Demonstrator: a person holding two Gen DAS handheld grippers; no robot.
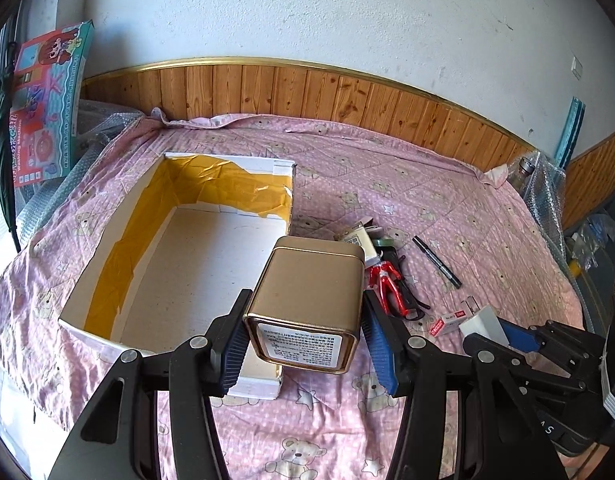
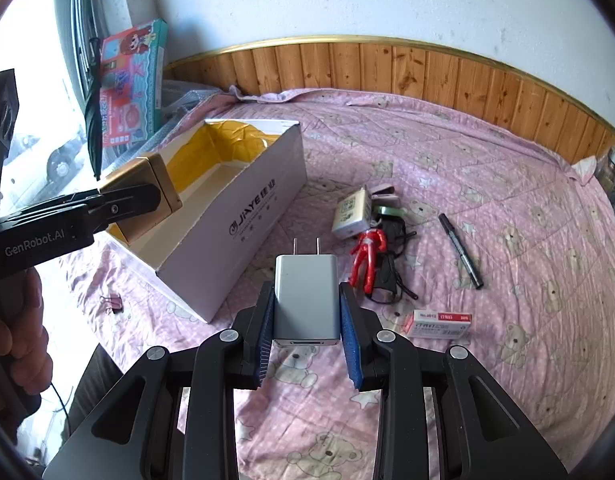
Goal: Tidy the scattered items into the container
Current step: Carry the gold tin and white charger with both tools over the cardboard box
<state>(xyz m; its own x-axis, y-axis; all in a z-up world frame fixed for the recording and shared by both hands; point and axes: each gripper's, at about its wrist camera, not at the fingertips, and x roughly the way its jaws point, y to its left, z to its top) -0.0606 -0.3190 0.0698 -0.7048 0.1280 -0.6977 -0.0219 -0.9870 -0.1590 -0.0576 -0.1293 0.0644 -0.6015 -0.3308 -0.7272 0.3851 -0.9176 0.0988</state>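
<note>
Here, gold tin (image 1: pixel 307 304) between left tongs (image 1: pixel 303 344), charger (image 2: pixel 306 300) between right tongs (image 2: pixel 307 344)

A home bedroom: a bed spread with a pink teddy-bear quilt (image 1: pixel 447 184) sits against a white wall with wood wainscot (image 1: pixel 307 92). A child's toy box (image 1: pixel 47 100) leans in the corner.
</note>
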